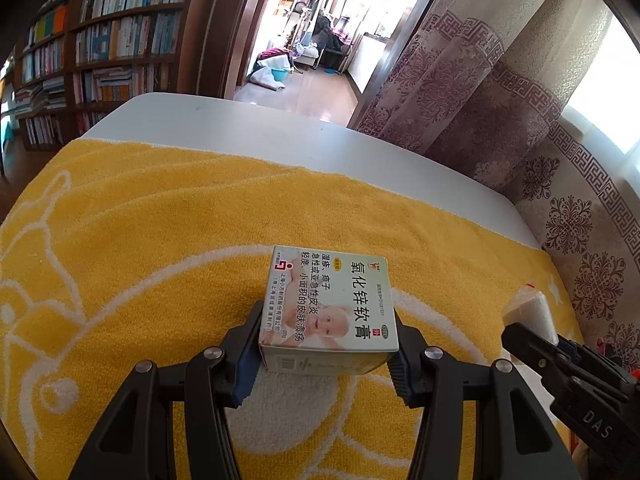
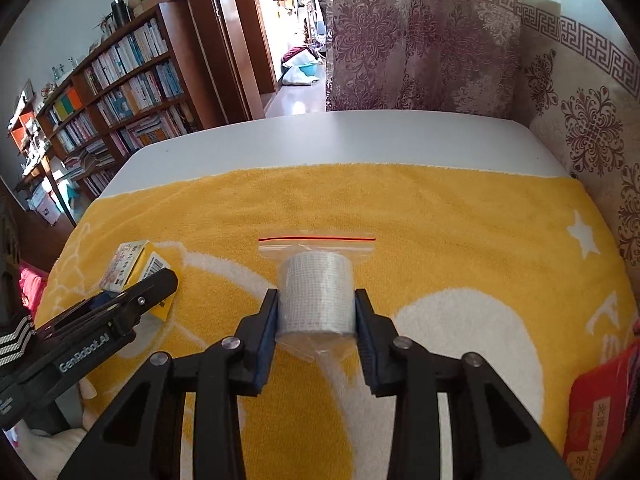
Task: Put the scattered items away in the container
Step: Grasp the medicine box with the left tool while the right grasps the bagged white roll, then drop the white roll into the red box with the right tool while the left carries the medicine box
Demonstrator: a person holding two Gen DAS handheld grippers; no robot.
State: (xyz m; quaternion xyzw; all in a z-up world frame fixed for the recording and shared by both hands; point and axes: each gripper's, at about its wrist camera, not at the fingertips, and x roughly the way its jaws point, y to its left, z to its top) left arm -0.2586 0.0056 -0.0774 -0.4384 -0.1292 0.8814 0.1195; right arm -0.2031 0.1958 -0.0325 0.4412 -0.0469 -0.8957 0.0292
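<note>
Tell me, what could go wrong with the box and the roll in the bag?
The right gripper squeezes the gauze roll through a slippery zip bag, so the roll might slide out. The left gripper pinches only the near end of the ointment box, so it could tip. The two grippers are close and might bump.

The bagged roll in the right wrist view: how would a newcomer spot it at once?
Start from the yellow towel that covers the white table. Near its middle, the right gripper is shut on a gauze roll sealed in a clear zip bag with a red strip. The only neighbour, a printed box at the left, is flat-sided and not bagged.
</note>
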